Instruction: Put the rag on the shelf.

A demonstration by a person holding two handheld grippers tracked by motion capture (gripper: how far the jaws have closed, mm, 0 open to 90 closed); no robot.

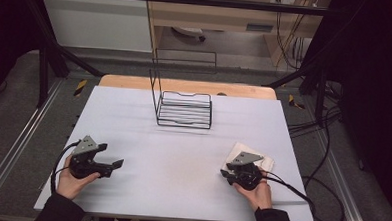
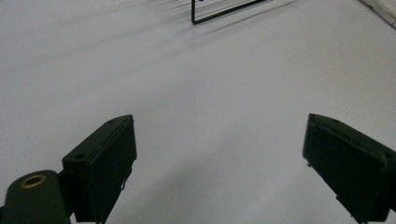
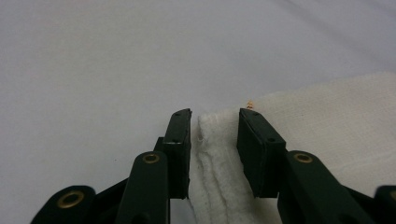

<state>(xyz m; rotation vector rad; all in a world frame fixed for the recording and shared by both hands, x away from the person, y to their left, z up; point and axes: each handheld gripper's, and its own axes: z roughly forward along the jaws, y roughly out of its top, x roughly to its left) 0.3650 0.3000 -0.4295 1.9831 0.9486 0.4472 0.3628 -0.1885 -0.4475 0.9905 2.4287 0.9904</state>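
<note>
Right gripper [image 3: 215, 126] has its jaws nearly closed around the edge of the white towel [image 3: 327, 121] at the table's [image 1: 181, 165] right side, left gripper [image 2: 219, 154] gapes empty, and that thin pinch could slip on lifting.

A white folded cloth [image 1: 254, 154] lies flat at the worktop's [image 1: 182, 155] right; a black wire rack [image 1: 184, 109] stands mid-back.

Bare table [image 1: 182, 160] lies between both hands; only the wire rack [image 1: 184, 110] stands behind it.
</note>
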